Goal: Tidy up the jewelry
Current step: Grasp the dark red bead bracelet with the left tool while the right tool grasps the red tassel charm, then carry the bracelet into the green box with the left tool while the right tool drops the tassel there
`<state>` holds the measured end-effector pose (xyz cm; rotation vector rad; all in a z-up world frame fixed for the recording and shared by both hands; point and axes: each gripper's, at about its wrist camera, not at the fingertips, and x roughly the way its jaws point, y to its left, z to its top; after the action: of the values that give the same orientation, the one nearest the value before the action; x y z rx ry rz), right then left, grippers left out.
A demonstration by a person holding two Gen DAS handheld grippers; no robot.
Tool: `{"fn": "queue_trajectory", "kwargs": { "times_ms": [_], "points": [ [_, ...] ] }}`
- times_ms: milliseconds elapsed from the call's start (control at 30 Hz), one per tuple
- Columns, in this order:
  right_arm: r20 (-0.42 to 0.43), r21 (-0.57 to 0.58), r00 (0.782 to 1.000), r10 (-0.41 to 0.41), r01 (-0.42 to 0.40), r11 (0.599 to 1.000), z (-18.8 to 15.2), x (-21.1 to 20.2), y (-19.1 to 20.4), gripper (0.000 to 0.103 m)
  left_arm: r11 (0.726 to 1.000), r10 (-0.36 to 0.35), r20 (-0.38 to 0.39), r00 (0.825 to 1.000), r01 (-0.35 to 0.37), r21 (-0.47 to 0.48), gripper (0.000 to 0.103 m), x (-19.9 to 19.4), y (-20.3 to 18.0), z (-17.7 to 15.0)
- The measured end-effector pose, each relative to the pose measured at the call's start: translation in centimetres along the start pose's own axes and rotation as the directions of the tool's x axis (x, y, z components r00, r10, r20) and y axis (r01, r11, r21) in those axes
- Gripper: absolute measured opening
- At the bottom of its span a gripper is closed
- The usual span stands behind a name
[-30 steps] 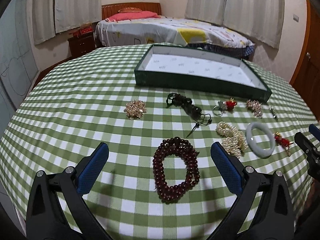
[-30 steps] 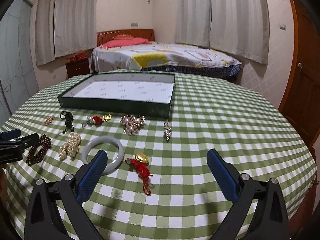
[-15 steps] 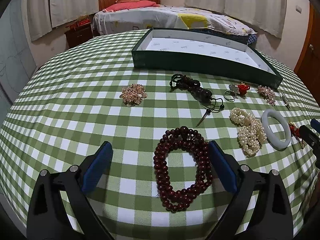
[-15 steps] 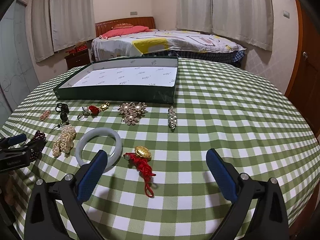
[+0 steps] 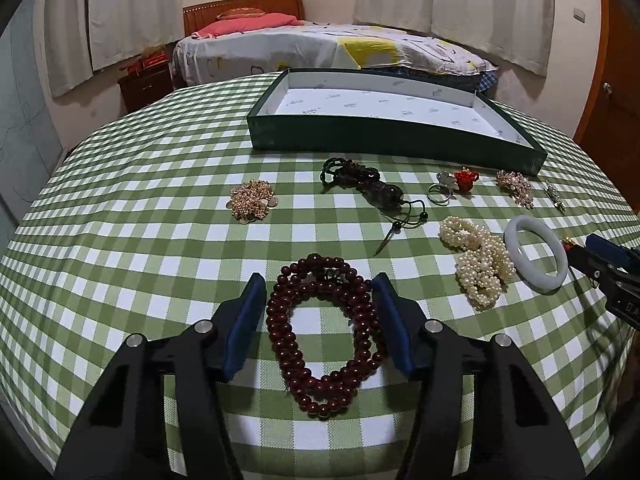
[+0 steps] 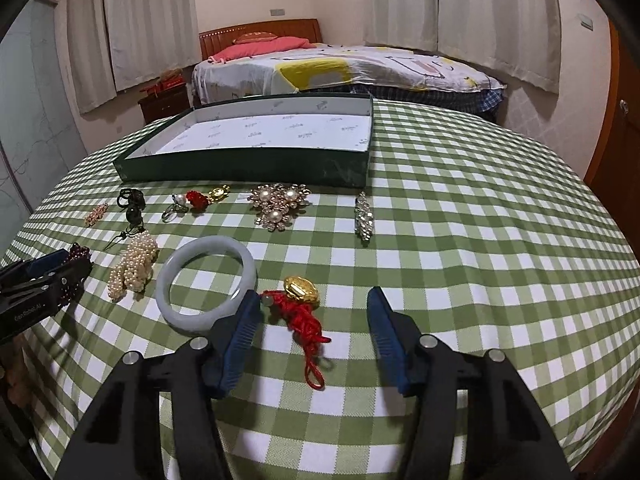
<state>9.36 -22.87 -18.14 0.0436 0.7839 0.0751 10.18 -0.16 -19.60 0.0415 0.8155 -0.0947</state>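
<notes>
On a round table under a green-and-white checked cloth [image 5: 132, 216], the left gripper [image 5: 320, 280] has just been closing its blue jaws around a coiled string of dark red wooden beads [image 5: 326, 332]; the pads flank the coil, contact unclear. The right gripper [image 6: 312, 296], also just closing, stands half-spread over a gold charm on a red knotted cord [image 6: 302, 304], not touching it. Beyond lies a shallow dark green tray with white lining [image 5: 360, 136], then a bed [image 6: 340, 68] and curtains [image 6: 492, 12].
</notes>
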Motion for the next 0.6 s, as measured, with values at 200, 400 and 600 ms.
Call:
{"fn": "queue_trajectory", "kwargs": {
  "times_ms": [200, 400, 600],
  "points": [
    [-0.006, -0.036, 1.000, 0.007, -0.007, 0.999, 0.06, 0.36, 0.64, 0.031, 1.000, -0.005, 0.001, 1.000, 0.005, -0.008, 0.042, -0.08, 0.07, 0.08],
    [-0.007, -0.034, 1.000, 0.023, -0.023, 0.999, -0.13, 0.11, 0.74, 0.017, 1.000, -0.021, 0.007, 1.000, 0.021, -0.017, 0.022, -0.13, 0.38, 0.15],
    [0.006, -0.015, 1.000, 0.021, -0.021, 1.000, 0.00, -0.29, 0.29, 0.016, 0.999, -0.032, 0.010, 0.999, 0.032, -0.029, 0.020, -0.22, 0.58, 0.14]
  ]
}}
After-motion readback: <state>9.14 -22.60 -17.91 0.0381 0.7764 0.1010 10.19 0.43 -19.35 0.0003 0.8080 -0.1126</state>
